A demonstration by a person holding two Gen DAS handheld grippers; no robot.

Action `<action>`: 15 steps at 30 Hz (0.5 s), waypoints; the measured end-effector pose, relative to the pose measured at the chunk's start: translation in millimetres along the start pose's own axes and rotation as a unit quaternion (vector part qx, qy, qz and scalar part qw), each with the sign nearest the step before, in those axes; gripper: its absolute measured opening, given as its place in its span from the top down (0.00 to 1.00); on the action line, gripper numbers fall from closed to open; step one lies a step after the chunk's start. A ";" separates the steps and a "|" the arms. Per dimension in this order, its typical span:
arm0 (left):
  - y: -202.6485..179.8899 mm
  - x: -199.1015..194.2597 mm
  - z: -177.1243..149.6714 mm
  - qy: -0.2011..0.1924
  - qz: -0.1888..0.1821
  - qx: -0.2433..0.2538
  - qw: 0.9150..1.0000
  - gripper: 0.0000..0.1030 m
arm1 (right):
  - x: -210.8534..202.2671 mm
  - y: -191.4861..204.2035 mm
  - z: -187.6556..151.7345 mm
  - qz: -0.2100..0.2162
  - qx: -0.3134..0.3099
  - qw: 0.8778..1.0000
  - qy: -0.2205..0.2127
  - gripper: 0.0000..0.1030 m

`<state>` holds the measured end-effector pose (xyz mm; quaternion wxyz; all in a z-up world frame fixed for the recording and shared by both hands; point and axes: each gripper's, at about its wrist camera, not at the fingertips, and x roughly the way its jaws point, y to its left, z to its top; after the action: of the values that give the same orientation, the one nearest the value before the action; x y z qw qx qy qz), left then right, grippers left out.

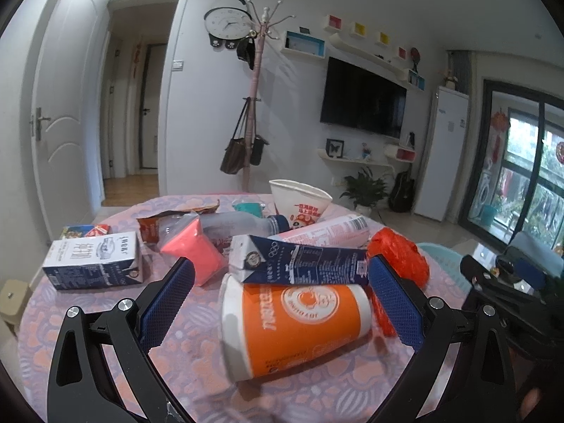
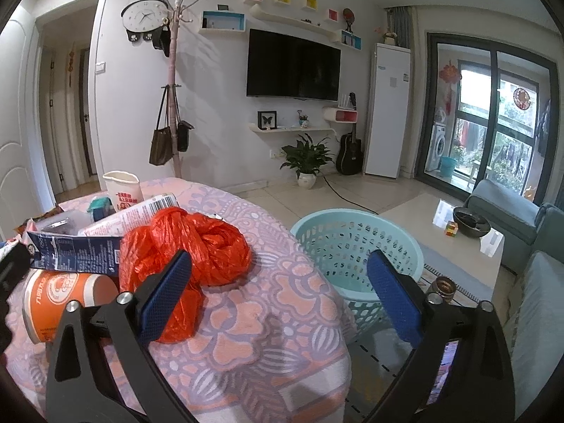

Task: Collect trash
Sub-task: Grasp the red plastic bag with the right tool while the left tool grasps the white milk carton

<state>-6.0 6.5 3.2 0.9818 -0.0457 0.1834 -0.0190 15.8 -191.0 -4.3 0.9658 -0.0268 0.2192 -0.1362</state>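
The bench, under a pink and lilac patterned cloth, carries a heap of trash. Beside its far edge on the floor stands a pale green laundry basket. On the bench an orange paper cup lies on its side, with a dark blue carton resting across its top. A white and blue milk carton lies apart to the left, and a crumpled red plastic bag sits at the right of the heap. The left gripper is released, spread wide around the orange cup without touching it. The right gripper is also released, one finger just in front of the red bag.
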 end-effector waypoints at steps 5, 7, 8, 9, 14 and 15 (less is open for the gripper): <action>43.1 -21.2 12.5 0.017 0.011 -0.010 1.000 0.07 | 8.9 0.1 0.6 0.017 -0.004 0.999 0.033 0.41; 71.0 -25.3 19.0 0.028 0.031 -0.021 0.999 0.07 | 17.4 -1.4 2.3 0.034 0.006 0.998 0.058 0.52; 83.9 -27.2 21.2 0.029 0.047 -0.024 0.998 0.07 | 20.3 -1.7 2.9 0.039 0.008 0.997 0.064 0.54; 97.8 -28.1 22.8 0.031 0.067 -0.026 0.997 0.07 | 22.5 -1.6 4.6 0.042 0.009 0.997 0.069 0.55; 174.2 -17.0 31.0 0.069 0.105 -0.070 0.990 0.08 | 26.8 3.0 9.0 0.047 0.006 0.996 0.076 0.55; 185.5 -12.3 31.9 0.079 0.101 -0.080 0.988 0.08 | 28.9 5.1 9.8 0.045 0.004 0.996 0.079 0.55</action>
<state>-2.1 194.4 19.4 0.9543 -0.1038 0.2649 0.0917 46.4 -194.1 -8.1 0.9505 -0.0025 0.2955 -0.0956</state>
